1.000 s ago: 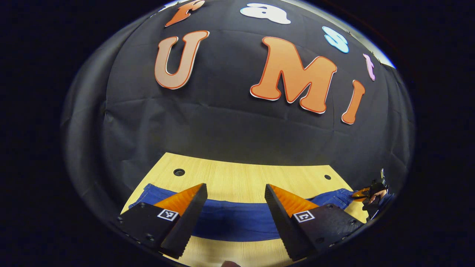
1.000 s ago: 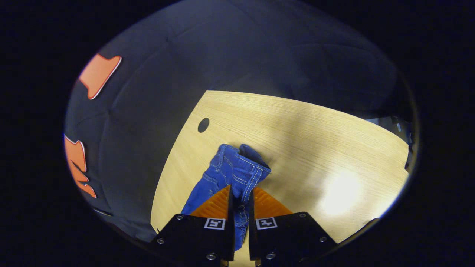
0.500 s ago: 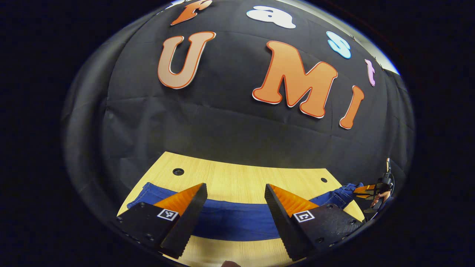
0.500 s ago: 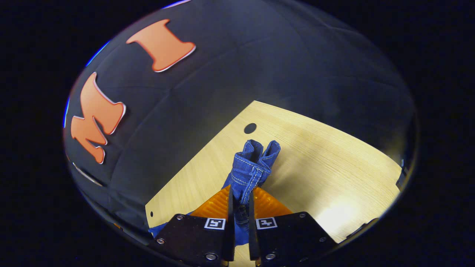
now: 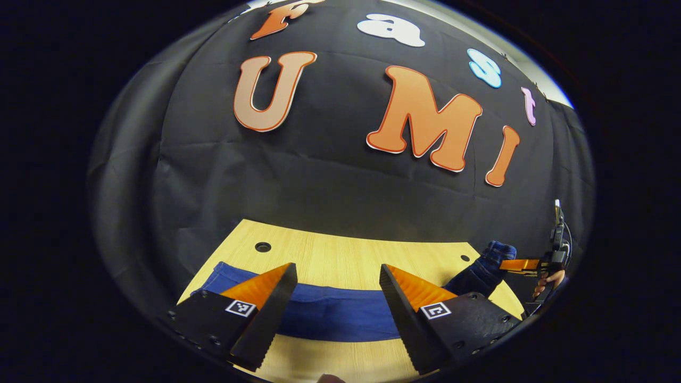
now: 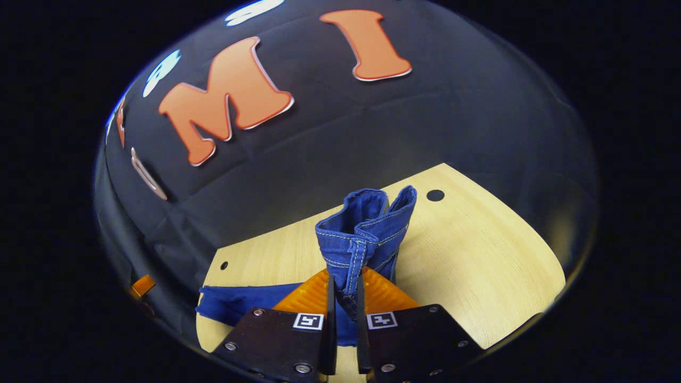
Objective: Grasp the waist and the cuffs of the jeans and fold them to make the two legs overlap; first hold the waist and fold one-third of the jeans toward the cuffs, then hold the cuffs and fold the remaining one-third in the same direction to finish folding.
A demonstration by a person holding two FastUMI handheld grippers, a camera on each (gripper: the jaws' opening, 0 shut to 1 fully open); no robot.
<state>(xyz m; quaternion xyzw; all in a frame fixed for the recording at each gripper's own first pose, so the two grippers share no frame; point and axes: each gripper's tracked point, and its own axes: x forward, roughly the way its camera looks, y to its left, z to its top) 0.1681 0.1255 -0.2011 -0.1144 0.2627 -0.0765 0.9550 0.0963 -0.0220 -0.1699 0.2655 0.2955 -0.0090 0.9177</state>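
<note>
The blue jeans (image 5: 330,314) lie as a long band across the wooden table (image 5: 340,247). My left gripper (image 5: 336,268) hovers open just above their middle, with nothing between its fingers. Far right in the left gripper view, the right gripper (image 5: 518,264) holds the waist end (image 5: 492,258) lifted off the table, with a hand (image 5: 548,279) behind it. In the right gripper view, my right gripper (image 6: 345,282) is shut on the waist (image 6: 367,226), which stands bunched upright between the fingers. The legs (image 6: 239,300) trail flat to the left, toward the left gripper (image 6: 141,285) at the edge.
The table has small round holes near its far corners (image 5: 263,247) (image 5: 465,258) (image 6: 435,195). The booth's black cloth wall (image 5: 330,181) rises right behind the table's far edge. Bare wood (image 6: 479,260) lies to the right of the lifted waist.
The right gripper has raised the waist off the table and swung round toward the legs, so the fabric now stands higher. The left gripper has stayed open and almost still.
</note>
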